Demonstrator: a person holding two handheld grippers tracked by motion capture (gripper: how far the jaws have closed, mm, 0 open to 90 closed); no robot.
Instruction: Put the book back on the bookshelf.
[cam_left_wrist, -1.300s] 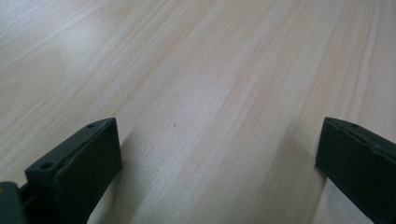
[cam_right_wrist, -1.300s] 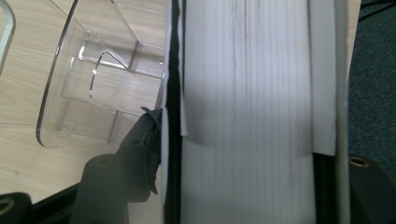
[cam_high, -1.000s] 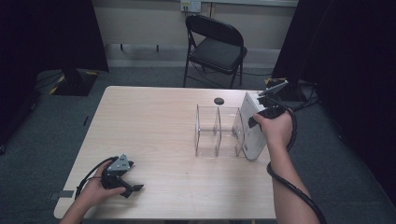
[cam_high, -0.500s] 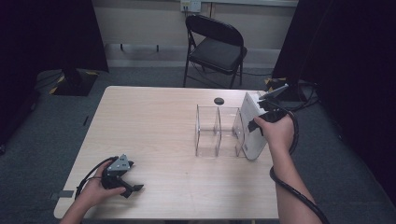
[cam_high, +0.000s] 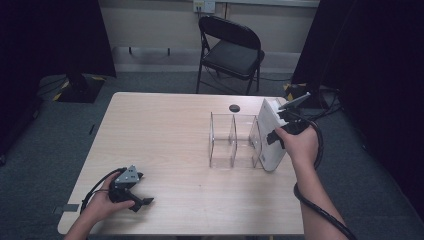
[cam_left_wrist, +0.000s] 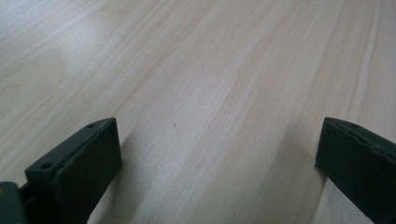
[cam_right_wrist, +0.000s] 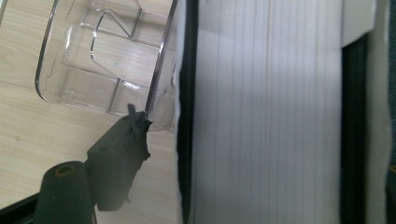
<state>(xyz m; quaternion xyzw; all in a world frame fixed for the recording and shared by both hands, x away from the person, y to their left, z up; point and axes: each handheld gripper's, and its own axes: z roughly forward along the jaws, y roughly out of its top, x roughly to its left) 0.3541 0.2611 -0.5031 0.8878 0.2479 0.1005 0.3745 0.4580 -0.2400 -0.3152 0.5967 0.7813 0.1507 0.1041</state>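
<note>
Opening jaws, right gripper (cam_high: 281, 131): spread around the white book (cam_high: 269, 137) and just been widening. In the right gripper view the near jaw stands off the cover with a gap. You no longer pinch it.
Book vs right gripper: directly between your jaws. The page block runs straight ahead of the camera, and the far jaw is at the frame edge and hard to read.
Book location: on the table (cam_high: 165, 130), at the right end of the clear rack (cam_high: 232, 142), against its last panel. I cannot tell whether it sits inside a final slot or just outside the end wall.
Long axis: the book stands on edge, tall side rising from the table, covers roughly parallel to the rack's dividers. It appears to lean a little, but the direction is not certain.
Nearer hand: your right, at the book. Your left is well apart across the table.
Left gripper (cam_high: 140, 199): resting low near the front left corner, jaws wide apart over bare wood, nothing between them.
Other items: 1 small black disc (cam_high: 234, 108) behind the rack, not touching it.
Change vs 1 second ago: only the right jaws differ, now wider. The book keeps the same place and stance, your right hand has barely shifted, and the left gripper is unchanged.
Judgement: the book looks placed and freed. Backing the gripper straight off along the covers should avoid nudging it or the rack.
</note>
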